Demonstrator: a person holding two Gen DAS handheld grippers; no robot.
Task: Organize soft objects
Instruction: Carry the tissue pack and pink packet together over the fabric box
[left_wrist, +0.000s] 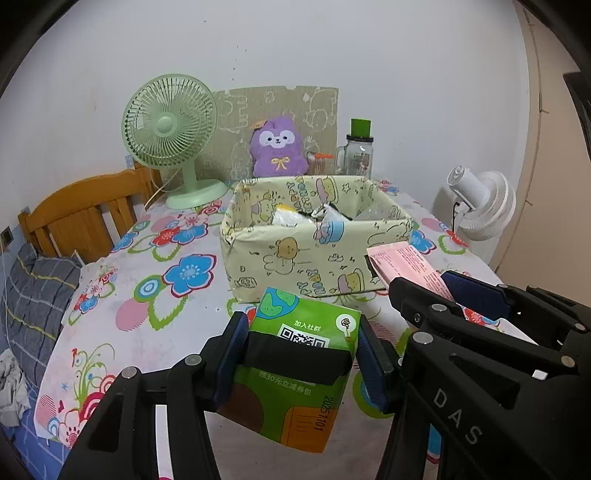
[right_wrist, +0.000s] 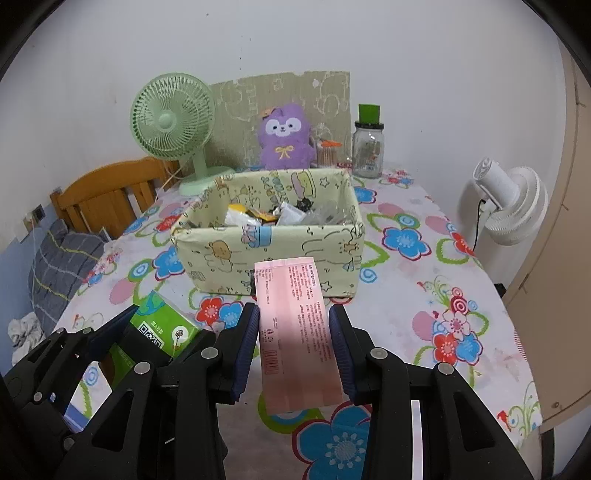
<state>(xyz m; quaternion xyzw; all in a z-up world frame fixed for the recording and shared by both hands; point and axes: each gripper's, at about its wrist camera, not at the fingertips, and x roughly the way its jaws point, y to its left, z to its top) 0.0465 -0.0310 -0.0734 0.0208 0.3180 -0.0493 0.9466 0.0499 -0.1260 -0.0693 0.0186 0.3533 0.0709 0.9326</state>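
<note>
My left gripper (left_wrist: 301, 354) is shut on a green tissue pack (left_wrist: 295, 369) and holds it above the flowered tablecloth, in front of the cartoon-print storage box (left_wrist: 314, 266). My right gripper (right_wrist: 295, 343) is shut on a pink tissue pack (right_wrist: 297, 332), also held above the table just short of the box (right_wrist: 266, 258). Each gripper shows in the other's view: the right one with the pink pack (left_wrist: 406, 266) at the right, the left one with the green pack (right_wrist: 162, 328) at the lower left. The box holds several small packets.
Behind the box stand a green desk fan (left_wrist: 170, 129), a purple plush toy (left_wrist: 279, 147) against a cardboard sheet, and a glass jar with a green lid (left_wrist: 359, 151). A white fan (right_wrist: 513, 206) stands off the table's right side. A wooden chair (left_wrist: 81, 218) is at the left.
</note>
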